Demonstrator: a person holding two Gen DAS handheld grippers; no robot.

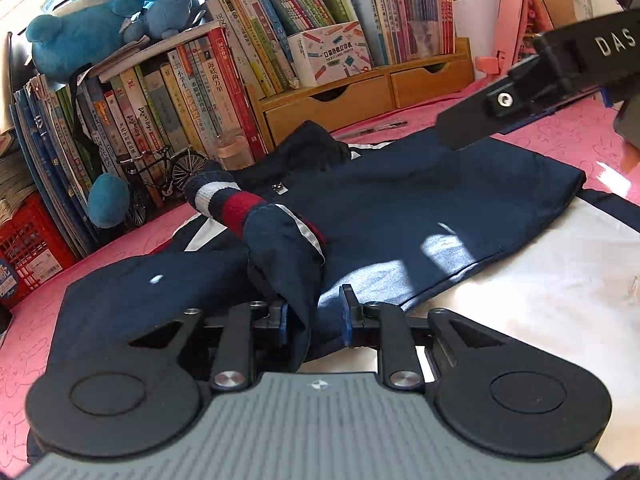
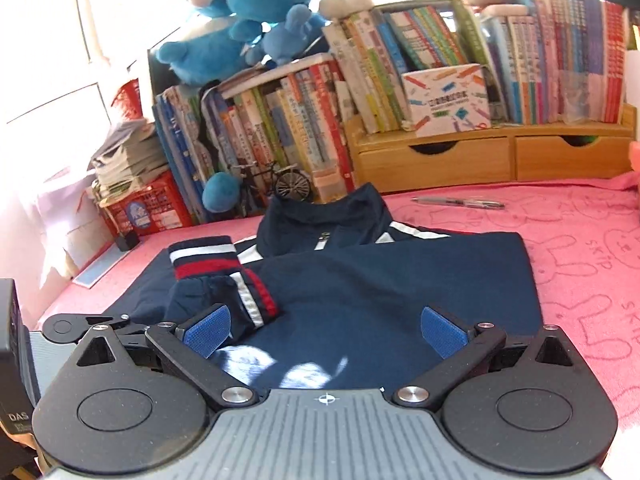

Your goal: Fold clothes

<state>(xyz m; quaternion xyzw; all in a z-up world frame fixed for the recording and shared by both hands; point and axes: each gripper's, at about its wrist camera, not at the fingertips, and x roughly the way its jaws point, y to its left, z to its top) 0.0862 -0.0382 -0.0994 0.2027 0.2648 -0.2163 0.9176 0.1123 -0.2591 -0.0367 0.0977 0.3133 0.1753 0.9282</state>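
A navy jacket [image 1: 400, 208] with white and red stripes lies flat on a pink cloth [image 1: 560, 140], collar toward the books. One sleeve is folded across its front, striped cuff [image 1: 224, 200] pointing left. My left gripper [image 1: 315, 315] stands partly open around the sleeve's near end. The fabric hangs against the left pad, with a gap to the right pad. In the right wrist view my right gripper [image 2: 326, 334] hovers wide open above the jacket [image 2: 380, 280], with nothing between its blue pads [image 2: 208, 332]. The cuff [image 2: 204, 256] lies just ahead of it on the left. One finger of the right gripper [image 1: 464, 132] shows in the left wrist view.
Rows of books [image 2: 280, 128], a wooden drawer unit [image 2: 492, 156], blue plush toys [image 2: 240, 20], a model bicycle [image 2: 276, 184] and a red crate [image 2: 148, 208] line the far edge. A pen [image 2: 460, 202] lies on the pink cloth [image 2: 580, 240] behind the jacket.
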